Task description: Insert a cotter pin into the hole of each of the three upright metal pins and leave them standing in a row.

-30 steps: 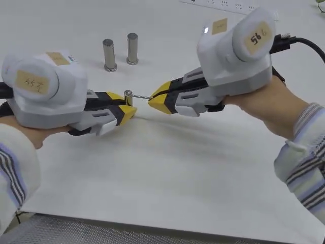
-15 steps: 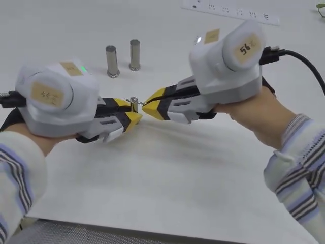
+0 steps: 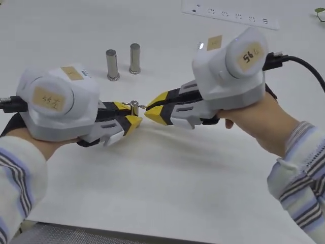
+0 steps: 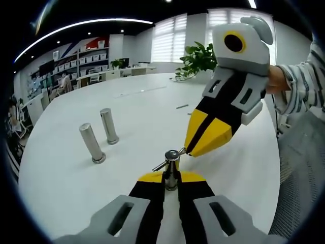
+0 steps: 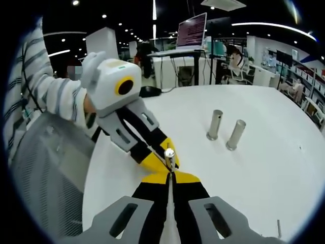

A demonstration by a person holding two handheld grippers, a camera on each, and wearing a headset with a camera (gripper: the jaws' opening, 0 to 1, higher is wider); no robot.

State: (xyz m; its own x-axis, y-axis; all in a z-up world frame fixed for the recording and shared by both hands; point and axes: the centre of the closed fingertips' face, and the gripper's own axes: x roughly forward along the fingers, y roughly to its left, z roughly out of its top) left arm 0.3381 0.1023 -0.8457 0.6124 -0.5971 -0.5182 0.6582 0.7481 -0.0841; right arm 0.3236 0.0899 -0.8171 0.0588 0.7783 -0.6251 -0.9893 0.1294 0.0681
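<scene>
The right tongs [image 5: 170,176] are pressed together on a thin cotter pin [image 5: 172,170], at the top of a metal pin [image 5: 169,153]. The left tongs [image 5: 158,158] grip this pin near the counter [image 5: 254,173] edge. Two more metal pins [image 5: 214,125] stand upright, side by side, further in.

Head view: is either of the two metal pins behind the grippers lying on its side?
No, the left metal pin and the right metal pin both stand upright.
</scene>
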